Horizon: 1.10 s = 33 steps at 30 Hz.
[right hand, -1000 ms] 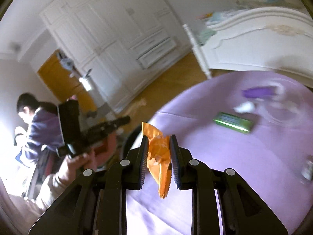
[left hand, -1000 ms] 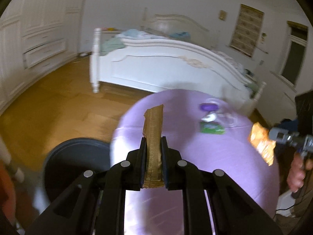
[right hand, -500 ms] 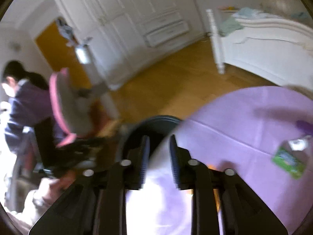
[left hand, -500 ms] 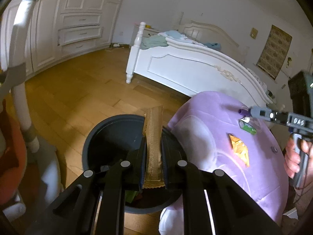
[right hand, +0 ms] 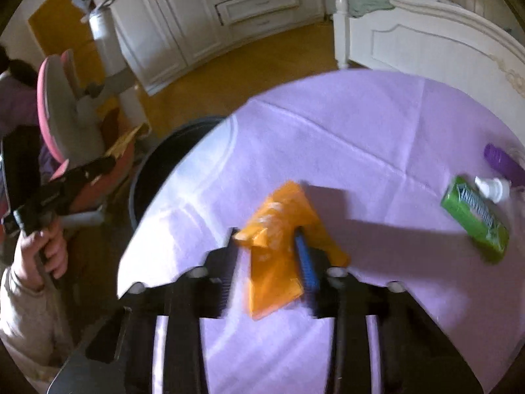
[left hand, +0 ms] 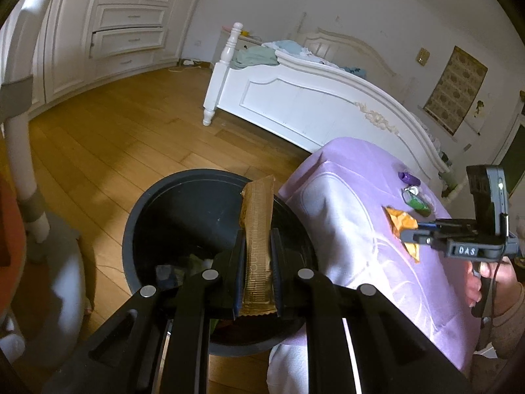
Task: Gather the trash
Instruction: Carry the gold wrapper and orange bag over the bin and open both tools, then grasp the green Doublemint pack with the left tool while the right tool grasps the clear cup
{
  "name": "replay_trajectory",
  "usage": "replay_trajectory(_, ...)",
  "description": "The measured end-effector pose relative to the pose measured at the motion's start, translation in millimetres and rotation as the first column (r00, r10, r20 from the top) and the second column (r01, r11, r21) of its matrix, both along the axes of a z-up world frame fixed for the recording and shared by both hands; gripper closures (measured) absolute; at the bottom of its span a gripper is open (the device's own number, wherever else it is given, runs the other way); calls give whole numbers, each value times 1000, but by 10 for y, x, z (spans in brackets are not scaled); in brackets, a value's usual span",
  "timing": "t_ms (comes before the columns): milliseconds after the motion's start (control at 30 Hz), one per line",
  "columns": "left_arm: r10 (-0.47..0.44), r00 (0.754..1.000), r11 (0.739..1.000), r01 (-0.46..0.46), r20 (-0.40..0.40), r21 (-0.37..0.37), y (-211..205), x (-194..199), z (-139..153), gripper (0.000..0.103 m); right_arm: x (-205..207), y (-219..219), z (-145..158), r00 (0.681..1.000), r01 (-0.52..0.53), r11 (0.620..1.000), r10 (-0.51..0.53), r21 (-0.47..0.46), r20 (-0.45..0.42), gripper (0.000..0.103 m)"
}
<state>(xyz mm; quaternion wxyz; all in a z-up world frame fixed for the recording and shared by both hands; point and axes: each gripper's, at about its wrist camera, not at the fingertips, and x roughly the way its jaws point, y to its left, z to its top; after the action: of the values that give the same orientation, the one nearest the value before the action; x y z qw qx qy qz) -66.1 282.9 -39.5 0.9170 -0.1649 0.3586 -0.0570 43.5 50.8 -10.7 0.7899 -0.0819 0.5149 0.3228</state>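
My left gripper (left hand: 257, 239) is shut on a long gold-brown wrapper (left hand: 257, 236) and holds it above the open black trash bin (left hand: 154, 207), which has some trash in its bottom. My right gripper (right hand: 267, 239) is open over the purple table (right hand: 361, 124); an orange wrapper (right hand: 279, 249) lies on the cloth between its spread fingers. The same orange wrapper (left hand: 402, 221) and the right gripper (left hand: 407, 234) show in the left wrist view. The bin (right hand: 154, 164) stands by the table's left edge.
A green packet (right hand: 474, 216), a small white cap (right hand: 492, 188) and a purple bottle (right hand: 505, 162) lie at the table's far right. A white bed (left hand: 311, 98) stands behind the table. A pink-backed chair (right hand: 55, 111) stands left of the bin.
My left gripper swung left from over the table to above the bin, still holding the gold wrapper. My right gripper opened and the orange wrapper dropped onto the table.
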Motion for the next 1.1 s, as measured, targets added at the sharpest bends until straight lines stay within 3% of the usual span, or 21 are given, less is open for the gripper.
replay_trajectory(267,26,999,1000,-26,31,-10,182,-43,112,88,181,507,448,999,-37,976,38,216,1,79)
replay_trajectory(600,37,999,999,-37,38,-9,226,92,140,88,317,1226,384,993,-92,959,108,269,-46,79)
replay_trajectory(667,44,998,999,-44,36,-7,241,107,135,86,341,1285,344,993,-83,959,102,272,-57,75)
replay_trajectory(700,57,998,998,-57,34,1,255,126,132,85,367,1324,327,993,-78,958,99,277,-64,68)
replay_trajectory(733,63,998,998,-63,28,4,264,143,130,83,366,1297,293,993,-76,956,100,283,-69,57)
replay_trajectory(767,69,997,998,-69,18,5,274,170,128,73,373,1303,293,993,-74,955,98,286,-70,51)
replay_trajectory(800,81,997,997,-81,7,9,283,208,138,62,383,1298,299,994,-70,955,93,287,-64,38)
replay_trajectory(833,93,996,996,-93,6,14,285,209,146,36,393,1289,315,995,-64,955,83,291,-51,32)
replay_trajectory(867,106,994,994,-106,17,19,288,196,165,24,401,1268,326,996,-62,953,80,297,-47,31)
replay_trajectory(933,103,993,994,-105,50,28,260,165,226,23,432,1188,346,996,-48,944,72,327,-61,31)
replay_trajectory(1100,76,996,996,-78,44,47,130,175,283,23,444,876,385,996,5,924,27,383,-80,31)
